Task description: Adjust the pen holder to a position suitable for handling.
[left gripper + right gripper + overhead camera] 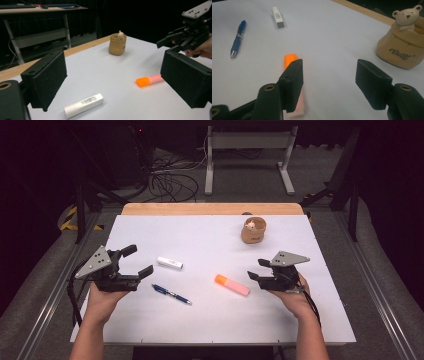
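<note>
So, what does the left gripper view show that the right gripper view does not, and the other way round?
Left gripper view alone: the right tool, held in a hand with jaws apart, and a desk beyond the table.

Right gripper view alone: the blue pen lying on the sheet, and the word printed on the pot.

Both share: the orange highlighter, the white stick, and the tan pot with a bear, all lying apart on the white sheet.
</note>
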A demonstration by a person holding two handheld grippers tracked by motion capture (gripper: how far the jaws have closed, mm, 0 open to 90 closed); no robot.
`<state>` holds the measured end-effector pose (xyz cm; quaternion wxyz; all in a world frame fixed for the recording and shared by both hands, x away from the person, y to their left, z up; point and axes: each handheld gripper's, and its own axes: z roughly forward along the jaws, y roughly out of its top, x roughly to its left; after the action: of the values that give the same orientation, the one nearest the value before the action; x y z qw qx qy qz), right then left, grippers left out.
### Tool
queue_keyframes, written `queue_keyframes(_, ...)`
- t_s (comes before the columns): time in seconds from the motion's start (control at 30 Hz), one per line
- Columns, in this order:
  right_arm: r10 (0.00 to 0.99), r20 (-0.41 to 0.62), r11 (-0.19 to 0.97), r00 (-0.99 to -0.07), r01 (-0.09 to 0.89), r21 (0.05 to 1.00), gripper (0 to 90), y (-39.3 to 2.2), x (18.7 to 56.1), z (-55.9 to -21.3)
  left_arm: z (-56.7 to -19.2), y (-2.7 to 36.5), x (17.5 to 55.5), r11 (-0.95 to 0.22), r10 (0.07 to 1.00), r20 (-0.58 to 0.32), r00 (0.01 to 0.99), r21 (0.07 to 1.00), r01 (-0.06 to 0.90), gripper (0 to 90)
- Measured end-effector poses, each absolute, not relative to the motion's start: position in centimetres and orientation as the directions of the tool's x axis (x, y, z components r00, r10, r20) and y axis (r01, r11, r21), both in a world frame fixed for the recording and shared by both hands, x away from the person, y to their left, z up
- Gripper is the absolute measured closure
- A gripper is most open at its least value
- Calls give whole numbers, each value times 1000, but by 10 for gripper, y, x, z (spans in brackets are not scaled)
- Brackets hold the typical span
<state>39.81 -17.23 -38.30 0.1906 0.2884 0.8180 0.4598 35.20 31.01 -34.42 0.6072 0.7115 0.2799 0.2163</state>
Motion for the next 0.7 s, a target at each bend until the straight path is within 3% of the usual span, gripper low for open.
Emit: queue_keyframes(0.7, 620, -37, 473, -784, 336, 815, 391, -160, 404, -397, -346, 307, 353, -135, 662, -19, 749, 980, 144, 77)
